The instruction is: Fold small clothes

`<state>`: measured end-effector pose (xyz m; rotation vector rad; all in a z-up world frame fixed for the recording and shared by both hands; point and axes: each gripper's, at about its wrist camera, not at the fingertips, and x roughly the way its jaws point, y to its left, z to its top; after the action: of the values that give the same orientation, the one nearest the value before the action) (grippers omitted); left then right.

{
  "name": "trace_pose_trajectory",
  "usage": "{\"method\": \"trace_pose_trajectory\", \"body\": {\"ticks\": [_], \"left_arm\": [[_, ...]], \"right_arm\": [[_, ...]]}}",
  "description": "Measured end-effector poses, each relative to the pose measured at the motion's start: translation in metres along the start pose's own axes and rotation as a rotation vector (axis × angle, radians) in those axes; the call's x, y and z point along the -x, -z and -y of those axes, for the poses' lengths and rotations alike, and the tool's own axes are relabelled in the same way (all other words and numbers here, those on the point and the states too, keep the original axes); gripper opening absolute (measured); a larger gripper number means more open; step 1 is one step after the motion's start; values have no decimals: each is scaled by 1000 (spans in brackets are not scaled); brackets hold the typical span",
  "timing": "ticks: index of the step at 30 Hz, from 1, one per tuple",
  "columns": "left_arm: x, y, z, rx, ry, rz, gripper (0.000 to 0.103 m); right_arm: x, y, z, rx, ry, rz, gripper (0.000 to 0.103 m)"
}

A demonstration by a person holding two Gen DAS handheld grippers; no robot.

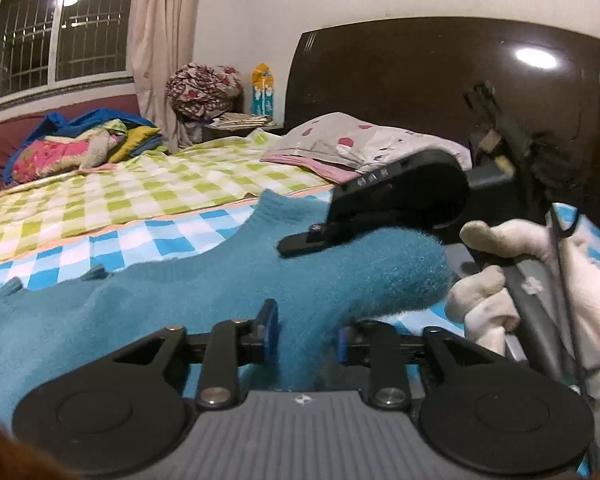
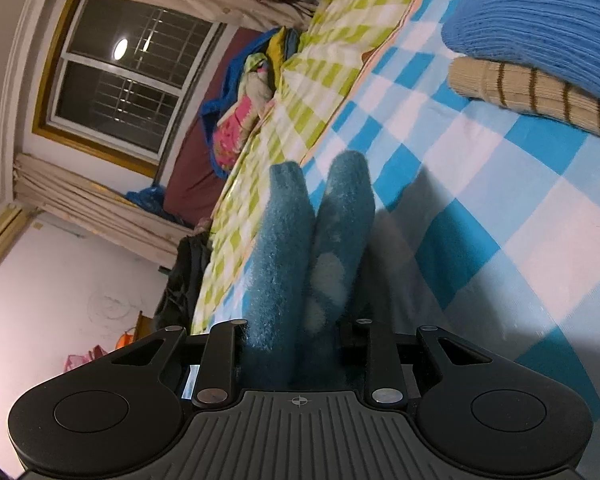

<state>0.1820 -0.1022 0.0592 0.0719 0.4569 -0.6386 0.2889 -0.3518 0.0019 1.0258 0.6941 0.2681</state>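
Teal sweater (image 1: 148, 300) is spread on the checked bed (image 1: 180, 236). Its doubled fuzzy fold is pinched by right gripper (image 2: 296, 340). Left gripper (image 1: 308, 332) is seen part-open, fabric between pads, apparently unclamped. Fold could be dropped if only 1 grip is kept.

fuzzy knit socks (image 2: 300, 248), glossy dark headboard (image 1: 400, 76) — matt plastic grippers (image 1: 308, 340)

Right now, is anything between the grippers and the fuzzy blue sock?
No. The right gripper already pinches the blue socks, and the left gripper has the fabric between its pads, with nothing else visible in the gap.
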Motion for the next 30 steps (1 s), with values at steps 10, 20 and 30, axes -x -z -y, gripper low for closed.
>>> {"method": "trace_pose_trajectory", "body": {"ticks": [10, 20, 30], "left_arm": [[43, 1, -47, 6, -48, 82, 51], [-37, -4, -105, 62, -387, 60, 51], [-70, 28, -114, 25, -385, -71, 46]], "right_arm": [[-2, 4, 22, -51, 28, 0, 26], [2, 6, 26, -64, 1, -1, 26], [10, 12, -16, -97, -124, -17, 26]]}}
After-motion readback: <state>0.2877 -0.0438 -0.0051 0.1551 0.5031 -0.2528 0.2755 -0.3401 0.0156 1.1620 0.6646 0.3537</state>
